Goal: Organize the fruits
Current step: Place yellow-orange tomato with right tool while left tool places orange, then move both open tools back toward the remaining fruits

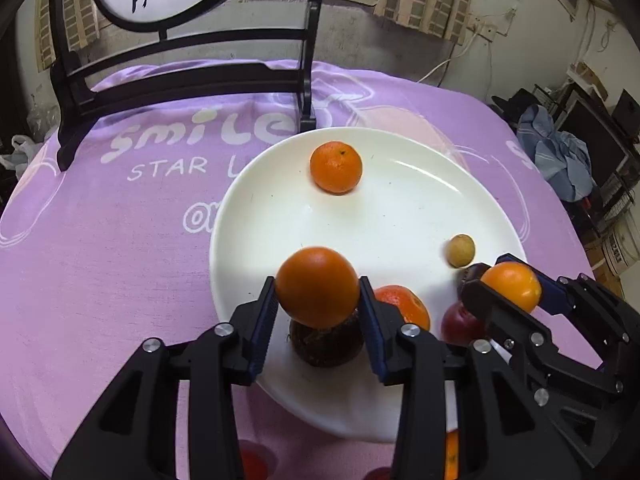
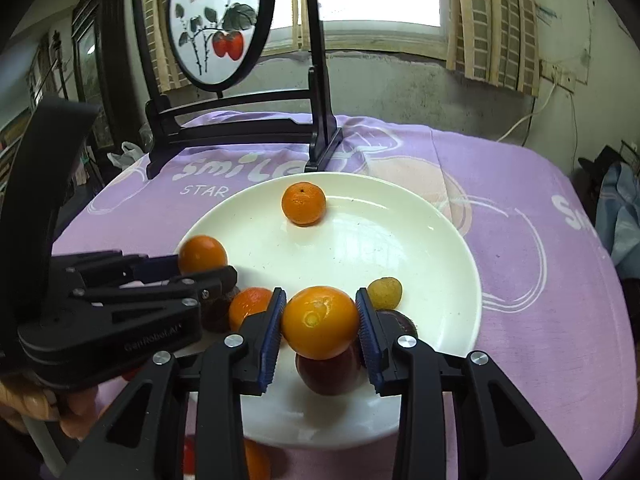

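Note:
A white plate [image 1: 400,216] lies on a purple cloth. My left gripper [image 1: 318,300] is shut on an orange [image 1: 318,286] and holds it above a dark brown fruit [image 1: 326,344] at the plate's near edge. My right gripper [image 2: 320,322] is shut on another orange [image 2: 320,322] above a dark red fruit [image 2: 328,374]. In the left wrist view the right gripper [image 1: 506,286] shows at the right. On the plate lie a mandarin [image 1: 336,167], a second mandarin [image 1: 406,306] and a small tan fruit [image 1: 461,251]. The left gripper [image 2: 204,264] shows in the right wrist view.
A black wooden stand [image 2: 240,120] with a round painted screen [image 2: 218,20] stands on the table's far left, behind the plate [image 2: 420,240]. More fruit [image 2: 256,460] lies on the cloth [image 1: 100,260] under the grippers, mostly hidden. Clutter sits off the table's right side.

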